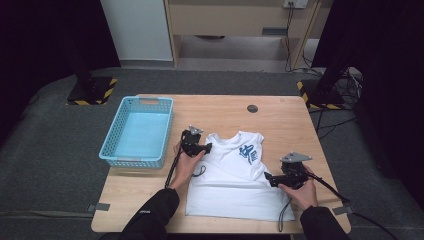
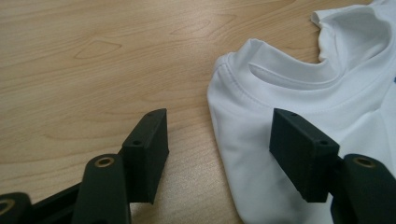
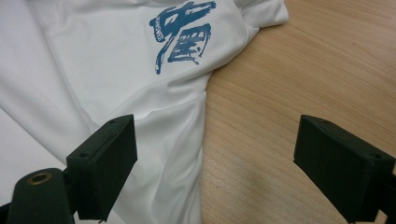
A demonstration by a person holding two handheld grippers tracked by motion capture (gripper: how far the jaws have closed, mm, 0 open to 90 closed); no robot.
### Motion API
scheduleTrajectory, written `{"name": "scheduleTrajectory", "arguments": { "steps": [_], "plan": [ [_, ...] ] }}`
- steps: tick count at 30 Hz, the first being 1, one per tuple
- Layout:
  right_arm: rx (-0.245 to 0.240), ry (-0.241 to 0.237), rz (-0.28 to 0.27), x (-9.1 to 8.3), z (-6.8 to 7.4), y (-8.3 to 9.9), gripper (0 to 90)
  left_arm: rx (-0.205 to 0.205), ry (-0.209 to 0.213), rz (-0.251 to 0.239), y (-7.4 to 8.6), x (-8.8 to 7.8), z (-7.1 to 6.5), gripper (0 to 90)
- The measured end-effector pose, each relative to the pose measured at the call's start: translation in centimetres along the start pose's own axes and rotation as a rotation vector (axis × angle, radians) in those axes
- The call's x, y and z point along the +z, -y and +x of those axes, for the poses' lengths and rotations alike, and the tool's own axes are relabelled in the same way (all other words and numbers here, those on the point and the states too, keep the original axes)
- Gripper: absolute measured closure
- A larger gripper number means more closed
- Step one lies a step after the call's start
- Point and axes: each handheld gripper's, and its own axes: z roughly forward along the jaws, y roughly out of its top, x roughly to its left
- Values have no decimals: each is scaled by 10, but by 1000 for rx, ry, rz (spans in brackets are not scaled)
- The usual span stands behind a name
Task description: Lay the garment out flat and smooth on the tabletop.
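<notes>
While the white shirt (image 1: 235, 175) lay spread flat on the wooden worktop (image 1: 295, 125), the person held a claw at each side of it. The shirt had a blue mark (image 1: 249, 152) printed on it, and its neck pointed away from the person. The left claw (image 1: 207, 147) sat by the shirt's left shoulder, near the collar. Its jaws were wide open, one over the bare wood and one over the white cloth, with the shirt's edge between them. The right claw (image 1: 267, 177) was low at the shirt's right side. Its jaws stood wide open too, one above the cloth and one above the wood, and they held nothing. In the right gripper view the blue mark (image 3: 182, 32) showed just ahead of that claw. A light blue basket (image 1: 112, 145) stood on the worktop to the left of the shirt, close by the person's left hand (image 1: 186, 165).
</notes>
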Motion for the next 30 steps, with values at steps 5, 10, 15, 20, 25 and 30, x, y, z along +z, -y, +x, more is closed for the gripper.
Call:
{"name": "scheduleTrajectory", "arguments": {
  "steps": [5,10,15,20,25,30],
  "plan": [
    [-5,4,10,1,0,0,133,44,-34,-2,0,2,-7,445],
    [-6,5,22,2,1,1,136,56,-14,-11,0,2,-11,612],
    [-9,5,24,2,1,1,136,59,2,7,-1,1,-17,814],
    [-13,3,33,3,2,1,138,31,29,68,-10,-7,-17,879],
    [-11,4,33,3,1,1,139,29,53,30,-18,-21,-18,882],
    [-15,3,40,4,2,1,139,54,82,-8,-35,-38,-32,882]
  ]
}}
